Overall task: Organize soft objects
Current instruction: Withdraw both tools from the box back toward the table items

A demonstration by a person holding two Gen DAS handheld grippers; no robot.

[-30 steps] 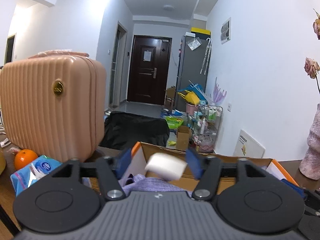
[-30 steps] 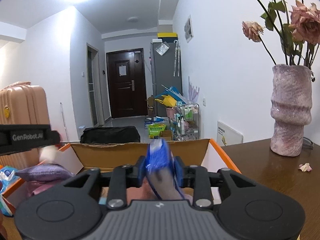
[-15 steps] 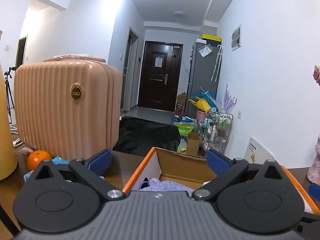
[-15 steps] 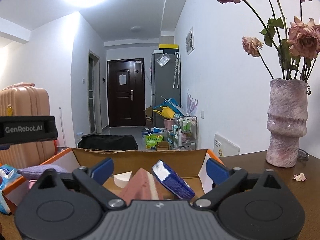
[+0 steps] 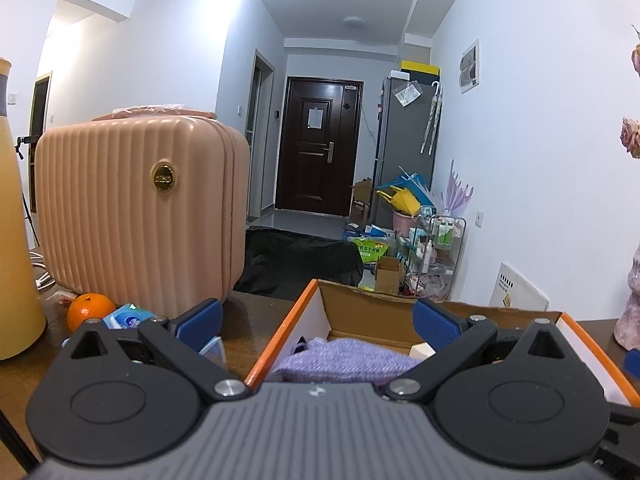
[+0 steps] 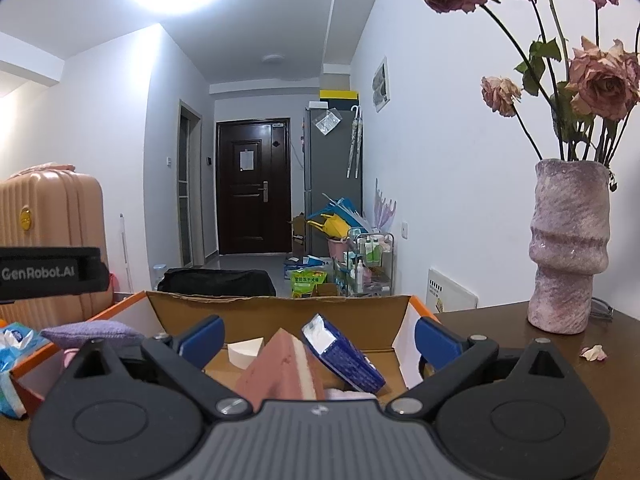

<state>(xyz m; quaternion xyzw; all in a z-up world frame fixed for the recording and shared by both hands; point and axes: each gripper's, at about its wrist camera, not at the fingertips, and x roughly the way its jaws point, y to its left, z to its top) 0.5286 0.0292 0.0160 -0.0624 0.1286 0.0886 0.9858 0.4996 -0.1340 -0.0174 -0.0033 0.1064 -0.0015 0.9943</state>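
An open cardboard box with an orange rim (image 5: 280,344) (image 6: 280,308) sits on the dark wooden table. In it lie a purple knitted cushion (image 5: 340,360) (image 6: 92,332), a white sponge piece (image 5: 422,350) (image 6: 244,354), a pink sponge (image 6: 276,372) and a blue tissue pack (image 6: 340,354) leaning on its end. My left gripper (image 5: 318,322) is open over the box's near left corner, nothing between its fingers. My right gripper (image 6: 319,337) is open just in front of the pink sponge and the blue pack, touching neither. The left gripper's black body (image 6: 48,274) shows at the left of the right wrist view.
A pink ribbed suitcase (image 5: 136,212) stands left of the box, with an orange (image 5: 90,310) and a light-blue tissue pack (image 5: 128,318) before it. A yellow bottle (image 5: 16,240) is far left. A purple vase of dried roses (image 6: 568,248) and a fallen petal (image 6: 594,352) are at the right.
Both grippers opened wide. The left let go of the white sponge piece and the right let go of the blue tissue pack; both now lie in the box.
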